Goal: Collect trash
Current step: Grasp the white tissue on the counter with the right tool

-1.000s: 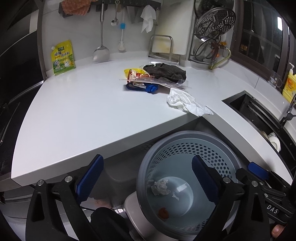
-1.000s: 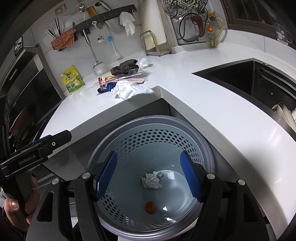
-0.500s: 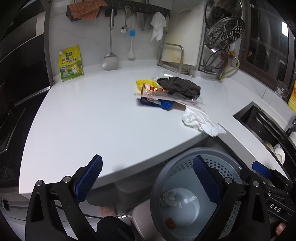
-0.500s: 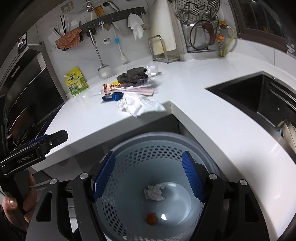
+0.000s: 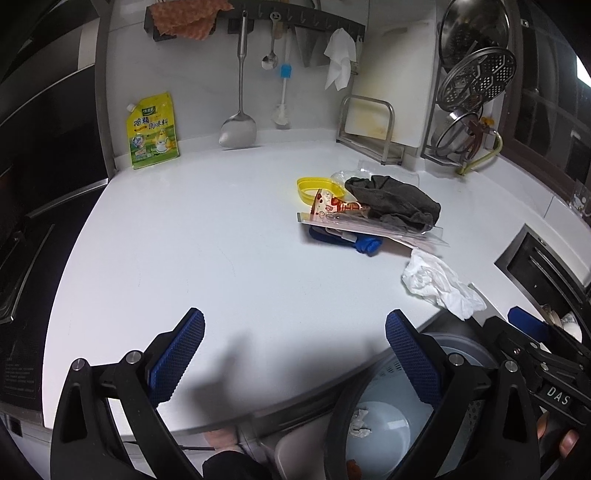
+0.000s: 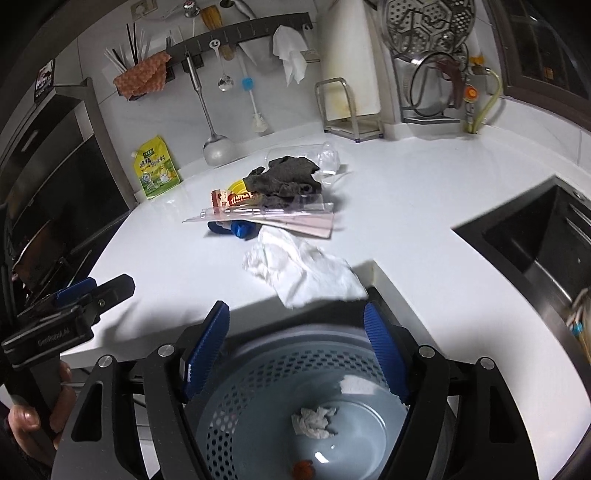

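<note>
A grey perforated trash basket (image 6: 258, 373) stands on the floor below the counter corner; it holds a crumpled tissue (image 6: 314, 421) and a small red scrap (image 6: 303, 469). The basket also shows in the left wrist view (image 5: 461, 354). A crumpled white tissue (image 6: 299, 273) (image 5: 439, 282) lies at the counter's front edge. Behind it sits a litter pile: a dark cloth (image 6: 286, 179) (image 5: 395, 201), clear plastic packaging (image 6: 266, 214) (image 5: 369, 225), a blue item (image 5: 345, 240) and a yellow ring (image 5: 317, 188). My left gripper (image 5: 295, 354) is open over the counter. My right gripper (image 6: 295, 350) is open above the basket.
A white counter (image 5: 203, 240) wraps around the corner. A black sink (image 6: 535, 240) is at the right. A yellow seasoning pouch (image 5: 153, 131) leans on the back wall. Utensils hang from a rail (image 5: 258, 22). A cutting board rack (image 5: 369, 125) and lid rack (image 5: 472, 92) stand at the back.
Both grippers have risen from over the basket and moved forward toward the counter. The litter pile and white tissue are now nearer. Both stay open and empty.
</note>
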Motion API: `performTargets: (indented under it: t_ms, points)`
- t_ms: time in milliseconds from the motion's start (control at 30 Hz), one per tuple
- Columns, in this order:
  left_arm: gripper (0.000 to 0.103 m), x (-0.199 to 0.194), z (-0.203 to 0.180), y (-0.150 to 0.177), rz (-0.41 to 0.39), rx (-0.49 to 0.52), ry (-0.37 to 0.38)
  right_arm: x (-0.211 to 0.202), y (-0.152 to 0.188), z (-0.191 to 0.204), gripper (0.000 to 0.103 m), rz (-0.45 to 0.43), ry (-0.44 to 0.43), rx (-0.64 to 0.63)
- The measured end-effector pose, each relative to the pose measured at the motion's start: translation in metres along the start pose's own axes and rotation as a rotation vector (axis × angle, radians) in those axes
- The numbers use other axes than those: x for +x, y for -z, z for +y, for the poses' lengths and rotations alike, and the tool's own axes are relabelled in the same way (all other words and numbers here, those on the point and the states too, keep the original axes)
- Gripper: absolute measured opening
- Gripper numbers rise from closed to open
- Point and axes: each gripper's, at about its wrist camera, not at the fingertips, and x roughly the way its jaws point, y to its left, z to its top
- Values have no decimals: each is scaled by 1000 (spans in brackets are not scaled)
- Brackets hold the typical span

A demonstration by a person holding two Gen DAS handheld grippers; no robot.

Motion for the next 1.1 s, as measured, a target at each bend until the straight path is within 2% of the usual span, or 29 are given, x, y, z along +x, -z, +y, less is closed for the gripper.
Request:
performTargets:
  t_ms: [367, 800, 833, 900, 1000, 1067, 1100]
  points:
    - [96, 23, 2, -7, 25, -10, -7, 49, -28, 6, 72, 41, 5, -48]
    - [96, 39, 3, -12, 48, -16, -14, 81, -30, 13, 72, 58, 42, -111]
    - [96, 40, 2, -12, 50, -17, -12, 82, -30, 15, 70, 57, 47, -123]
    - [96, 42, 2, -12, 53, -20, -9, 83, -29, 18, 60, 55, 60, -148]
    - [96, 45, 0, -14, 55, -22, -7, 84, -29, 20, 44, 54, 65, -172]
    - [96, 47, -2, -16, 56, -23, -2, 82, -30, 18, 30, 55, 58, -173]
    - [96, 47, -3, -17, 56, -23, 0, 81, -30, 17, 29, 53, 56, -170]
